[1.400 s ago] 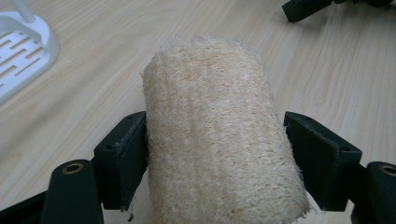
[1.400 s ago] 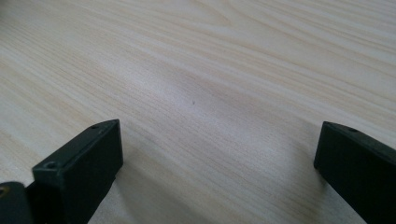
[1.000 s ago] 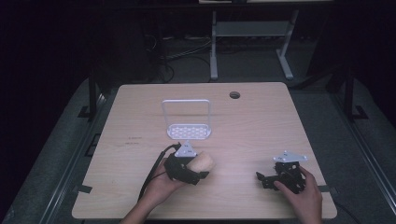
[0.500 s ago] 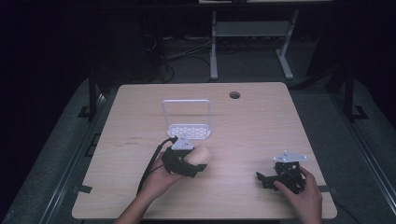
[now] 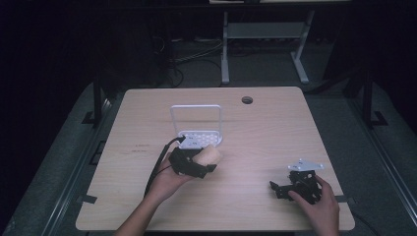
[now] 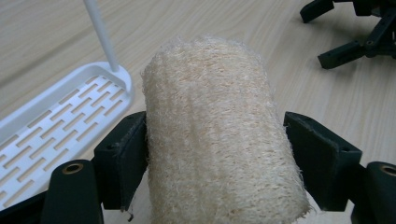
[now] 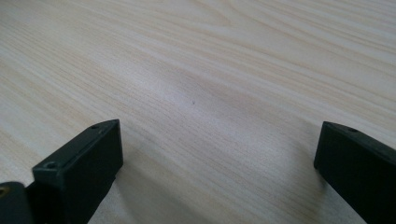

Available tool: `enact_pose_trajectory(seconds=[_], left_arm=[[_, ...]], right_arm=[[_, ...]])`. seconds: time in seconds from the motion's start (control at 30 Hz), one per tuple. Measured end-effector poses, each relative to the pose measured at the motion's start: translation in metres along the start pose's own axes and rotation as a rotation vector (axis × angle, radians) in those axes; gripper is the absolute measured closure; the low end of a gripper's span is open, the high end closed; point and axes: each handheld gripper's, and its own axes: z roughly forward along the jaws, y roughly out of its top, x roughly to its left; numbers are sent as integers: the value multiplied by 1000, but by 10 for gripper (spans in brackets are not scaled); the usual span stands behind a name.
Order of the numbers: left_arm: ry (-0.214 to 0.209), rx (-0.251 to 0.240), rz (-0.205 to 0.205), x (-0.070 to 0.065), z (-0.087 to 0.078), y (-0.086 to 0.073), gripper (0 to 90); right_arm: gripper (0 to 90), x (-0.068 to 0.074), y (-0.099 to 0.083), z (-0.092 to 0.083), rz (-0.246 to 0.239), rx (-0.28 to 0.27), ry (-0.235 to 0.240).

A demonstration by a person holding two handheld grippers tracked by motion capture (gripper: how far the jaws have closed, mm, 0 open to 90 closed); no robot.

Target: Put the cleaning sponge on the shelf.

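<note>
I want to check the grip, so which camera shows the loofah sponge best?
The left gripper view: the loofah sponge sits close up between the left tool's jaws, its fibres sharp. The high view shows it as a small tan shape beside the white rack. The right gripper view looks at bare table.

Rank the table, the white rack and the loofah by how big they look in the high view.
1. table
2. white rack
3. loofah, part hidden by the jaws holding it, yet clearly smaller.

A light wooden table [image 5: 255, 142] has a round cable hole [image 5: 247, 100] near its far edge. Beyond it, on the dark floor, stands a grey metal frame [image 5: 260, 44] with cables [image 5: 192, 54] to its left.
</note>
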Motion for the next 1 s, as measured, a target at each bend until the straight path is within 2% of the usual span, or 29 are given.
enact_pose_trajectory(seconds=[0.13, 0.2, 0.33, 0.7, 1.0], left_arm=[[8, 1, 3, 4, 0, 4, 244], [11, -16, -6, 7, 1, 5, 245], [18, -19, -16, 12, 2, 6, 245], [52, -11, -27, 32, 1, 8, 245], [73, 2, -37, 46, 8, 12, 245]], right_arm=[[10, 0, 0, 0, 1, 0, 1], [10, 0, 0, 0, 1, 0, 1], [10, 0, 0, 0, 0, 0, 2], [10, 0, 0, 0, -1, 0, 0], [10, 0, 0, 0, 0, 0, 0]])
